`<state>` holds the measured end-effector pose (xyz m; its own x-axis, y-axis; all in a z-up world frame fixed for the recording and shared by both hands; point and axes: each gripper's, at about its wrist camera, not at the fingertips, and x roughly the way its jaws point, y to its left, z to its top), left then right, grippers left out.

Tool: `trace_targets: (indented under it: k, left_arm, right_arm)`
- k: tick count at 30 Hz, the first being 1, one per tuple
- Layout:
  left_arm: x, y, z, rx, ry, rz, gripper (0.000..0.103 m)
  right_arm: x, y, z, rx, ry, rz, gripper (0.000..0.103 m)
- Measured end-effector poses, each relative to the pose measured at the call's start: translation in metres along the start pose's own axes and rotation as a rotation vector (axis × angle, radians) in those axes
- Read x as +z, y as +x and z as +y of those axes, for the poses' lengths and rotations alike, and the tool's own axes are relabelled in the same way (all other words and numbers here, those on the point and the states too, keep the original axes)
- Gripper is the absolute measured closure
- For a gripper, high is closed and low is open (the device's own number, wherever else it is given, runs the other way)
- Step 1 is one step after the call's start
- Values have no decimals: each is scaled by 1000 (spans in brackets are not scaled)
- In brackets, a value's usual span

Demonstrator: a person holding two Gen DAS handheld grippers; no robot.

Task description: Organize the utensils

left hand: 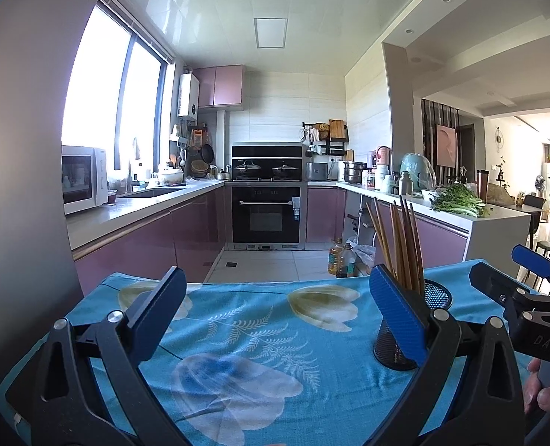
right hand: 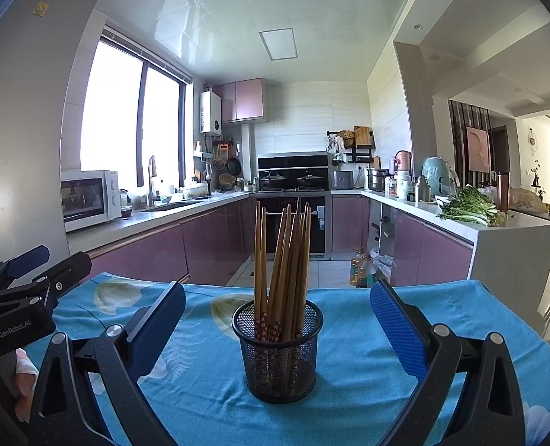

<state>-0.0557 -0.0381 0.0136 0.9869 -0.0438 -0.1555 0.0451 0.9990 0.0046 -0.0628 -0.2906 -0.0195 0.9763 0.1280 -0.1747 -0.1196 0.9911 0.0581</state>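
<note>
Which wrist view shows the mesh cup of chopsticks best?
The right wrist view: the mesh cup stands whole and centred between the open right gripper, chopsticks fully visible. In the left wrist view, a finger of the left gripper hides much of the cup.

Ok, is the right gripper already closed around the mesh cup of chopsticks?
No, the right gripper is open, its blue fingers standing well apart on either side of the mesh cup without touching it.

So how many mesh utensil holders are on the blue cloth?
1. The black mesh holder stands upright mid-cloth between the open right gripper fingers, full of chopsticks. None other shows.
</note>
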Motion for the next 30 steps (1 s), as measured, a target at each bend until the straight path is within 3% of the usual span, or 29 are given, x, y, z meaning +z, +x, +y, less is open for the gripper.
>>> trace_targets:
  k: [30]
  left_arm:
    - [-1,3,4,-4,4,7,6]
  right_arm:
    - [1,1,-7,-7,6,14,7]
